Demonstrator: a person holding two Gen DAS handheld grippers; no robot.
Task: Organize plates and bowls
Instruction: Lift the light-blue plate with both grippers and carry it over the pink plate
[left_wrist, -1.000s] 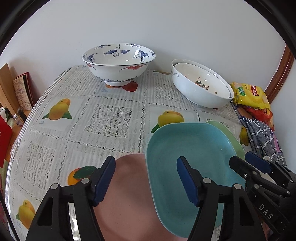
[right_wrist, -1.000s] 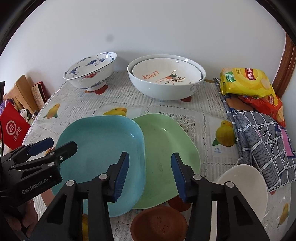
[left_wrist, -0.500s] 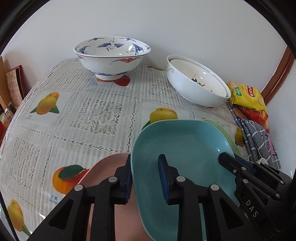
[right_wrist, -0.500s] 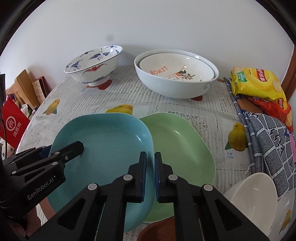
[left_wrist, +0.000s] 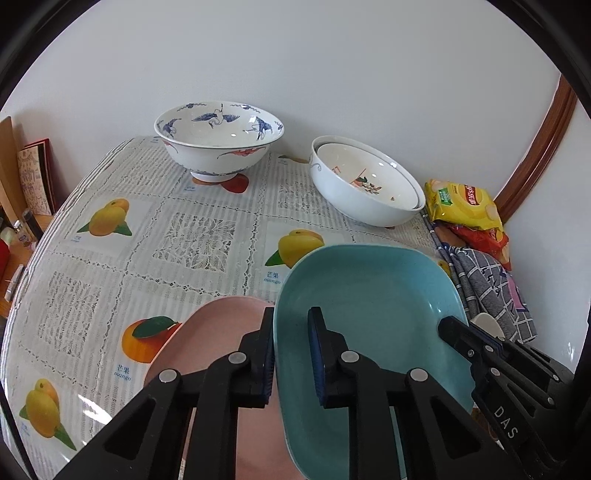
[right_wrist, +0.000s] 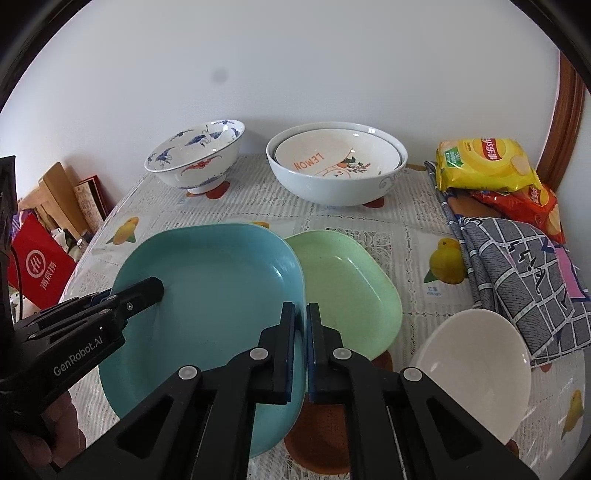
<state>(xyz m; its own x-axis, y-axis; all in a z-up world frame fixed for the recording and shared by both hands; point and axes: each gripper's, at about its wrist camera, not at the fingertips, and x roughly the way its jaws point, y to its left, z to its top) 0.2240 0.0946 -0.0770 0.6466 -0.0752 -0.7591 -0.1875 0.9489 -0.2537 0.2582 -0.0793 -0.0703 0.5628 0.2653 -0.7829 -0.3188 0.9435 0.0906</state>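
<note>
A teal plate (left_wrist: 373, 306) (right_wrist: 218, 284) is held off the table by both grippers. My left gripper (left_wrist: 291, 354) is shut on its left rim; it also shows in the right wrist view (right_wrist: 147, 291). My right gripper (right_wrist: 301, 343) is shut on its right rim; it also shows in the left wrist view (left_wrist: 454, 328). A pink plate (left_wrist: 207, 343) lies under the teal plate's left side. A green plate (right_wrist: 347, 284) lies to its right.
A blue-patterned bowl (left_wrist: 218, 144) and two nested white bowls (left_wrist: 365, 188) stand at the back by the wall. A white bowl (right_wrist: 476, 365) and a brown dish (right_wrist: 317, 450) sit near the front right. Snack bags (right_wrist: 487, 166) and a checked cloth (right_wrist: 517, 266) lie right.
Both grippers closed on the teal plate's rims, left then right, and the plate has risen off the green plate and tilted.
</note>
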